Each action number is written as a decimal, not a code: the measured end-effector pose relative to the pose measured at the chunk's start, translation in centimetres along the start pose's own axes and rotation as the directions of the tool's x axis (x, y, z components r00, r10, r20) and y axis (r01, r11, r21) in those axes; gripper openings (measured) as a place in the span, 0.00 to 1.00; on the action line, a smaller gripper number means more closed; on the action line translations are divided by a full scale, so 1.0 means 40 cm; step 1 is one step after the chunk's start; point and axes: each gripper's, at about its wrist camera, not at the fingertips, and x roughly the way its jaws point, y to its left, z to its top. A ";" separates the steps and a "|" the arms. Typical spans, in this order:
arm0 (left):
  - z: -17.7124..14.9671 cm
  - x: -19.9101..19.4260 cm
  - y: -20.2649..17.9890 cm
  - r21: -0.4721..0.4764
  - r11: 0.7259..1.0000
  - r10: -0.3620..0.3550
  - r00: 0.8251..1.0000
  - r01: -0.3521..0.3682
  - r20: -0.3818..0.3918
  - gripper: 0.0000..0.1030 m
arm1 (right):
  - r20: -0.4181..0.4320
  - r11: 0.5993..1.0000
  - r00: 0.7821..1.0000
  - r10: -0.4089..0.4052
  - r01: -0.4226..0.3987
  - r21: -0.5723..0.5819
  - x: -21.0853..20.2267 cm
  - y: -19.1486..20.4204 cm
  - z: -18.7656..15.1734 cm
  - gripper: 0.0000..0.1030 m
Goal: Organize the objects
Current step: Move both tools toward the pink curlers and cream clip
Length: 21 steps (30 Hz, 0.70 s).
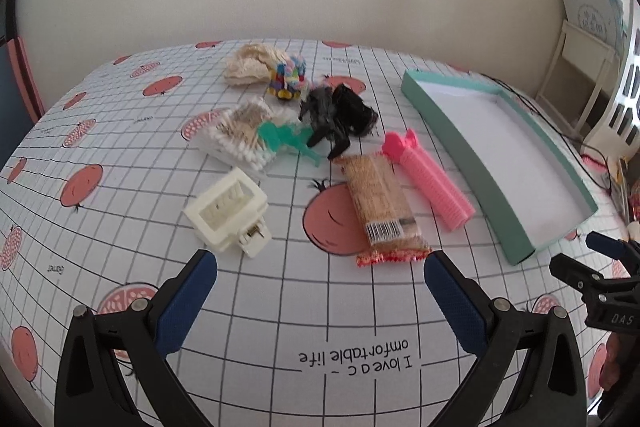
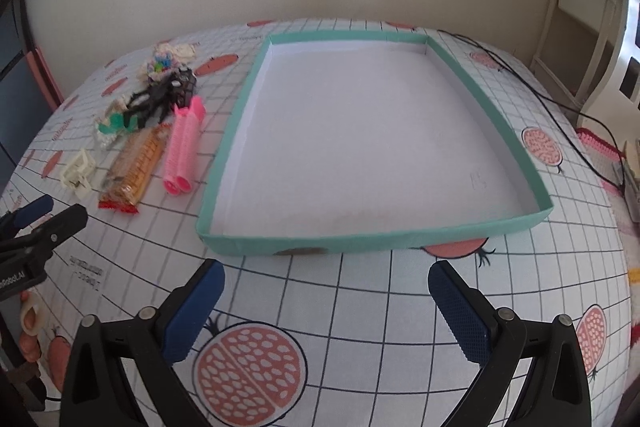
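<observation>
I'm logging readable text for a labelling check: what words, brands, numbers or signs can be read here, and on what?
"I love a comfortable life": tablecloth, printed upside down in the left view.
"DAS": right gripper.
"...Robot.AI", start cut off: left gripper.
Barcode on snack bar: digits too small to read.
Small print elsewhere on the tablecloth: too blurred to read.
Card against the wall: writing unreadable.

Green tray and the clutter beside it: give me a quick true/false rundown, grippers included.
1. The green tray holds nothing. True.
2. The pink hair rollers lie inside the tray. False: they lie on the tablecloth beside it.
3. The left gripper is shut on the snack bar. False: it is open and holds nothing.
4. The right gripper is open. True.
5. The white hair clip lies apart from the snack bar. True.
</observation>
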 end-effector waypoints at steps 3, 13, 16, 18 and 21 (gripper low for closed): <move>0.025 -0.008 0.017 -0.020 1.000 -0.007 1.000 0.008 0.002 1.00 | 0.036 0.999 0.999 0.011 -0.010 -0.036 -0.034 0.017 0.021 1.00; 0.160 -0.044 0.072 -0.075 0.997 0.007 1.000 -0.005 0.024 1.00 | 0.115 0.988 0.988 0.100 -0.085 -0.126 -0.123 0.073 0.179 1.00; 0.193 -0.038 0.093 -0.113 0.994 0.001 1.000 -0.002 -0.007 1.00 | 0.094 0.981 0.985 0.145 -0.130 -0.146 -0.128 0.102 0.219 1.00; 0.213 -0.031 0.096 -0.113 0.993 0.024 0.999 -0.028 -0.038 1.00 | 0.070 0.974 0.981 0.178 -0.166 -0.153 -0.128 0.119 0.242 1.00; 0.239 -0.029 0.094 -0.110 0.991 0.062 0.995 -0.070 -0.078 1.00 | 0.028 0.968 0.981 0.190 -0.183 -0.170 -0.119 0.153 0.284 0.95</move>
